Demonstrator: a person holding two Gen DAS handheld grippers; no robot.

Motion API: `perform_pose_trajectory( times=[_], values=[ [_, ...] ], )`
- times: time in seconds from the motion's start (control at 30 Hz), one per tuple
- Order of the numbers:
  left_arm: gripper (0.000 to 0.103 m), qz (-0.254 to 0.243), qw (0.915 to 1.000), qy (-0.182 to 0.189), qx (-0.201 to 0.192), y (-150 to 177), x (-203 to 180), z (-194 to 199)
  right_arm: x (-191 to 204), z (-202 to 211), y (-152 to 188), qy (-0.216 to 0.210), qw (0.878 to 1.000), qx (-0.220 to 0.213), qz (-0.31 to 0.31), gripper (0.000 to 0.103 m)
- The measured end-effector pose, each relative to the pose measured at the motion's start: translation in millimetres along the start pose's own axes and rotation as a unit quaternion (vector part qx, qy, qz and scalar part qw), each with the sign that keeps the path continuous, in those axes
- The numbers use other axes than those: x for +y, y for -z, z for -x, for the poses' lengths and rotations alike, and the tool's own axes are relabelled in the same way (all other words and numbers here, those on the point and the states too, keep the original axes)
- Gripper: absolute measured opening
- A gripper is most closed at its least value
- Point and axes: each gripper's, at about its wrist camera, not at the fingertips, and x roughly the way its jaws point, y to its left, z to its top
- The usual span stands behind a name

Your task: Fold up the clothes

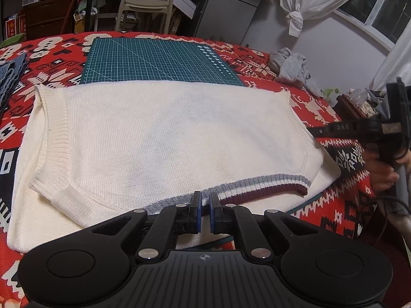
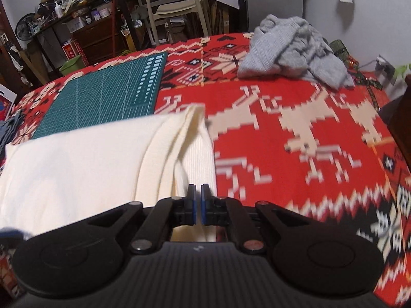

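A cream knit sweater (image 1: 167, 133) lies folded and flat on the red patterned blanket (image 1: 341, 205). Its grey, white and maroon striped hem (image 1: 262, 187) faces me. My left gripper (image 1: 205, 201) hovers at the middle of that hem, its fingers drawn together to a thin slit with nothing visibly pinched. In the right wrist view the sweater (image 2: 90, 159) fills the left side, and my right gripper (image 2: 198, 192) sits shut over its ribbed right edge. From the left wrist view the right gripper (image 1: 318, 131), held by a hand (image 1: 382, 174), points at the sweater's right edge.
A green cutting mat (image 1: 154, 61) lies beyond the sweater. A crumpled grey garment (image 2: 292, 48) sits at the far right of the blanket (image 2: 295, 133). Folded blue denim (image 1: 10, 77) rests at the left edge. A chair (image 1: 149, 0) and cluttered shelves stand behind.
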Motion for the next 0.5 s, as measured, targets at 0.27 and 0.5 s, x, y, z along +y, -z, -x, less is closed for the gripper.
perform_pose_trajectory(
  times=[0.27, 0.5],
  values=[
    [0.008, -0.001, 1.0, 0.0, 0.0, 0, -1, 0, -10, 27, 26, -0.013, 0.999, 0.006, -0.031, 0.003],
    [0.008, -0.003, 1.0, 0.002, -0.001, 0, -1, 0, -11, 67, 31, -0.014, 0.999, -0.024, -0.029, 0.007]
  ],
)
